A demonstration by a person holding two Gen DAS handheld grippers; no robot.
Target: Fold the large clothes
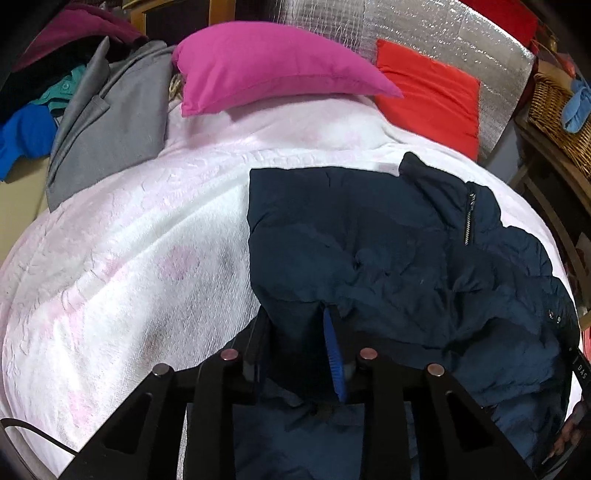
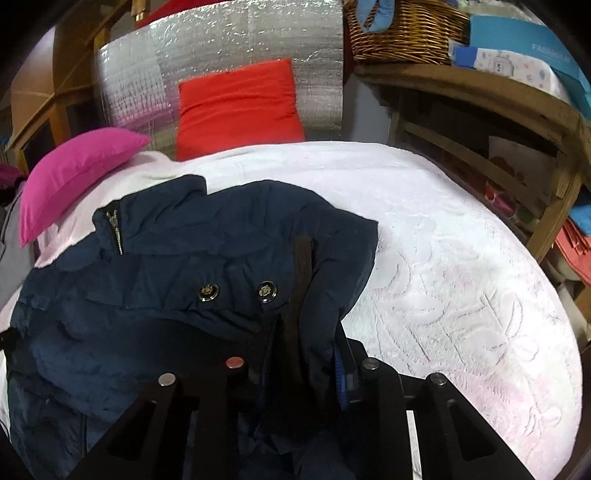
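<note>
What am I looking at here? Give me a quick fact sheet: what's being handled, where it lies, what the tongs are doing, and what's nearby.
item: navy jacket, rumpled
surface: white blanket on a bed
left tongs: closed on the jacket's near edge
right tongs: closed on a jacket fold
nearby: pink pillow, red pillow, grey coat, wicker basket

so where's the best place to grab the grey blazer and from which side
Take the grey blazer by its near hem, coming from the white blanket side. That edge lies flat and open on the bed, while its top runs under the clothes pile and beside the pink pillow.
</note>
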